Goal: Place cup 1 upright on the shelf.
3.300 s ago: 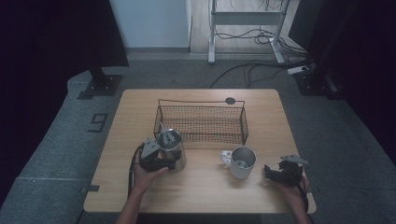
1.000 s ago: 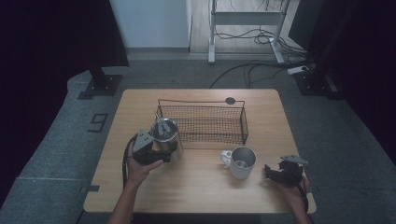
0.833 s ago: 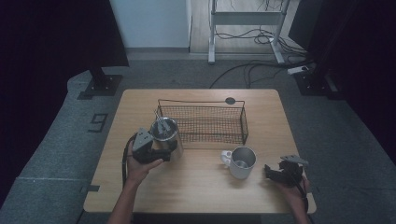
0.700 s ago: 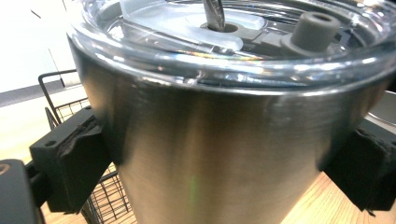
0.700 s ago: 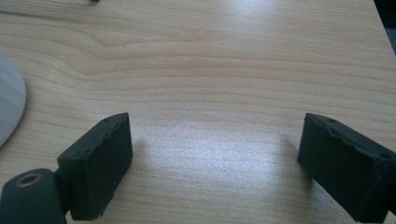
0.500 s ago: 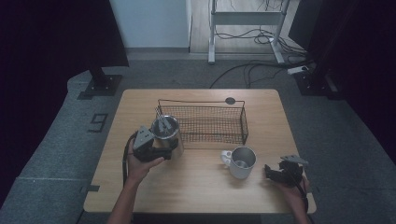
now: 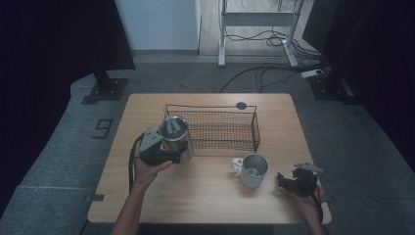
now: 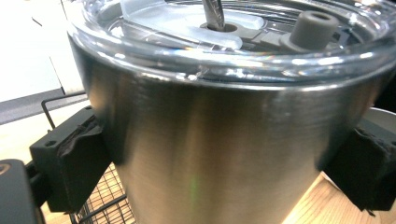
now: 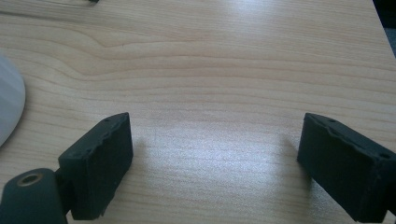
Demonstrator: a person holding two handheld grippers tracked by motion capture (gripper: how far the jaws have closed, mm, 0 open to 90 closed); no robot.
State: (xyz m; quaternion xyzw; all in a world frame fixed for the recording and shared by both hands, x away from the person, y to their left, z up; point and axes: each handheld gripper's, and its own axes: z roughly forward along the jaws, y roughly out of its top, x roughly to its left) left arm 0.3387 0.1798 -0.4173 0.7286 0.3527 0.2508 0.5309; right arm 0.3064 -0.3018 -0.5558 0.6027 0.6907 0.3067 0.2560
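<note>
From above, the left gripper (image 7: 169,155) grasps a steel tumbler (image 7: 176,138) just beside the wire basket (image 7: 222,128); the right gripper (image 7: 288,180) rests on the surface (image 7: 205,196), near a mug (image 7: 253,170).

The left gripper view shows its fingers (image 8: 77,158) pressed on either side of the tumbler (image 8: 219,154).

In the right gripper view, the fingers (image 9: 100,161) stand apart, unclenched, with nothing between them.

Tumbler (image 7: 175,136) left of basket (image 7: 222,128), mug (image 7: 253,169) before it
</note>
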